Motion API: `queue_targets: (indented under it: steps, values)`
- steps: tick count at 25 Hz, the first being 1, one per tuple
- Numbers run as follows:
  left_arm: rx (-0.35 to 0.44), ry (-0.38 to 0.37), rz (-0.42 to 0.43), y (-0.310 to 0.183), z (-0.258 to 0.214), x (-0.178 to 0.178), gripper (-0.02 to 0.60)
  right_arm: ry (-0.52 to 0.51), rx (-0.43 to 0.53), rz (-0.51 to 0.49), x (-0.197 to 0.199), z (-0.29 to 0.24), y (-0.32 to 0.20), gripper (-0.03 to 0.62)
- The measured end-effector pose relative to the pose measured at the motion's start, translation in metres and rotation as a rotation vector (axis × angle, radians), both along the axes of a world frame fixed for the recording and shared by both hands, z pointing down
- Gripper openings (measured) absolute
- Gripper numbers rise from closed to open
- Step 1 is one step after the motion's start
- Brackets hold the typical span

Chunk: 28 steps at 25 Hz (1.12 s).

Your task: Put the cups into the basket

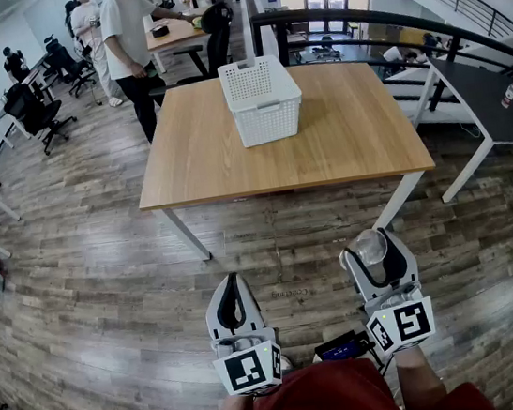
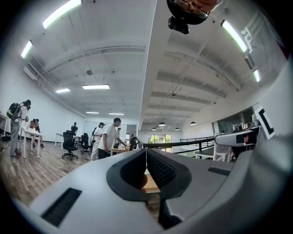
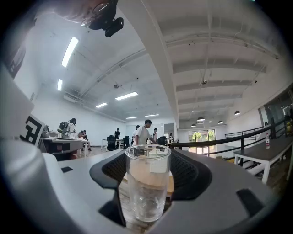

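Clear glass cup pinched upright in the wide right claw; left claw pressed together.

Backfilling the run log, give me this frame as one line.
position: back from table | left gripper: shut, empty | right gripper: shut on glass cup, upright | basket: on table

In the upper middle of the head view we see a square, light-wood table on white legs, standing on a grey-brown plank floor. On its top sits one white perforated basket, upright with its open mouth facing up. We place it about midway across the table's width and closer to the far edge than the near one.
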State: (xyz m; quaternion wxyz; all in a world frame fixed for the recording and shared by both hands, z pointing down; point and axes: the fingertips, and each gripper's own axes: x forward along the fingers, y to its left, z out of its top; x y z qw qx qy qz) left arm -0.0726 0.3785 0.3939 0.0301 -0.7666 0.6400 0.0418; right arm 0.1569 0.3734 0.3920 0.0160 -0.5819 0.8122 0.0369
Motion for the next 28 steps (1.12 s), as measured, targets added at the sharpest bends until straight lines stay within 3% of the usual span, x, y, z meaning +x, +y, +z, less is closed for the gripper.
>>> queue_targets:
  steps: [17,28]
  values:
    - [-0.030,0.011,-0.003,0.014,0.005,0.012,0.008,-0.021,-0.006,-0.020,0.008,0.000,0.012,0.284]
    - [-0.060,0.010,-0.003,0.017,0.014,0.045,0.008,-0.048,-0.021,-0.052,0.033,0.009,0.014,0.284]
